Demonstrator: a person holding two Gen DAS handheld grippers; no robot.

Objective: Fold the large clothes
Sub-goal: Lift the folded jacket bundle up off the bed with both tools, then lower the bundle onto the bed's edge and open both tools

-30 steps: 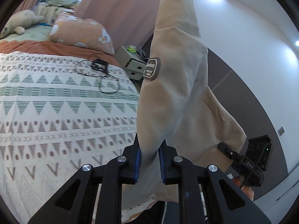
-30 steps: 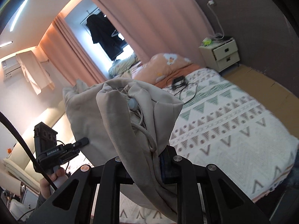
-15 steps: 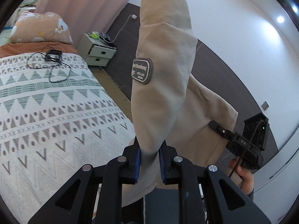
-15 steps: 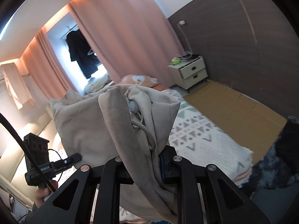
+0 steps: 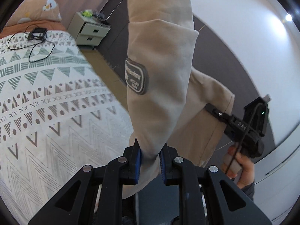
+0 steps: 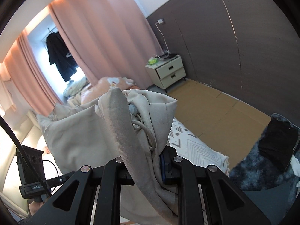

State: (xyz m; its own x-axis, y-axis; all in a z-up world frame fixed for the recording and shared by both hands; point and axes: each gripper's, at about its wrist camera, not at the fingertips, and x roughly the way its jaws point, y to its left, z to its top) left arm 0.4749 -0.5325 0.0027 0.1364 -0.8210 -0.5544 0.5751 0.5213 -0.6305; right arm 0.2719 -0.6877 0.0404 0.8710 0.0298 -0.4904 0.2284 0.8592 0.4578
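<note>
Beige garment (image 5: 165,43) aloft — pinched in both claws (image 5: 149,151) (image 6: 145,155)

A bed (image 5: 46,112) spread with a white blanket patterned in grey-green and brown triangles has a peach pillow (image 5: 37,7) at its head and a black cable (image 5: 35,43) lying loose on top. Beside it, against a dark brown panelled wall (image 6: 234,46), stands a cream two-drawer nightstand (image 6: 168,73), with tan flooring (image 6: 215,110) stretching out in front of it. Pink curtains (image 6: 105,43) frame a bright window (image 6: 37,45) where a black garment (image 6: 60,58) hangs, and a recessed ceiling light (image 5: 288,17) glows on the white ceiling.
</note>
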